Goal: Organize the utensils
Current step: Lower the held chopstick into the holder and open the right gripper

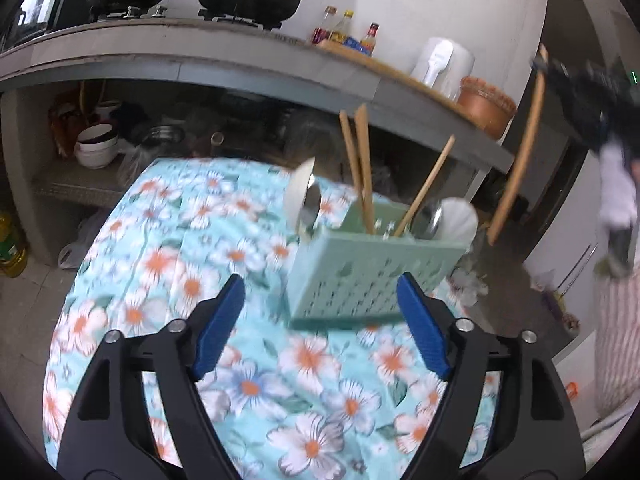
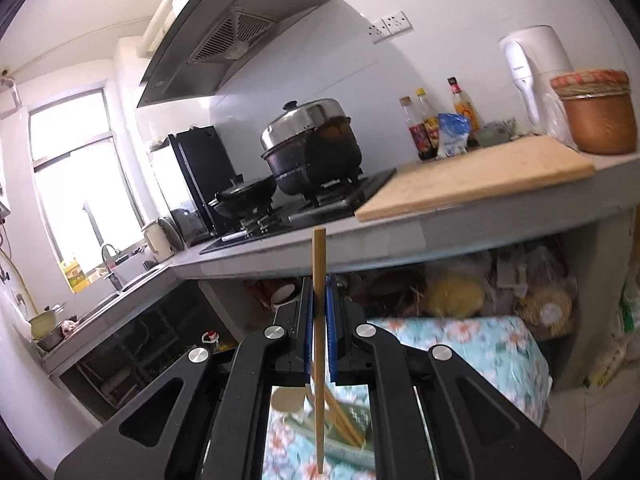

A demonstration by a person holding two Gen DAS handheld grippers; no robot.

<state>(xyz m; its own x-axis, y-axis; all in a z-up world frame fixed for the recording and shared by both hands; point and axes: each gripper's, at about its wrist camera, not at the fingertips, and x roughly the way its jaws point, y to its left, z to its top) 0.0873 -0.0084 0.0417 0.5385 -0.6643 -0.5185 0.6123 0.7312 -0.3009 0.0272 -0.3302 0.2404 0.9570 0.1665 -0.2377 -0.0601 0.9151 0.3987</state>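
Your left gripper [image 1: 320,320] stands released, jaws wide before the green utensil basket [image 1: 372,276] on the floral tablecloth [image 1: 168,264]; chopsticks [image 1: 362,168] and spoons [image 1: 308,200] stand inside it. Your right gripper [image 2: 319,300] is clenched on a single chopstick [image 2: 319,320], held upright above the basket

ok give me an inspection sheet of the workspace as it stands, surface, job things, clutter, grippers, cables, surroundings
surface: table with floral cloth
job's things: green utensil basket stands on the cloth, holding chopsticks and spoons; one more chopstick is held above it
clutter: nothing seen on the cloth
grippers: left hand-held gripper open, empty, facing the basket; right hand-held gripper shut on the chopstick
cables: nothing seen
surroundings: stove with black pot, cutting board, sauce bottles, bowls under the counter
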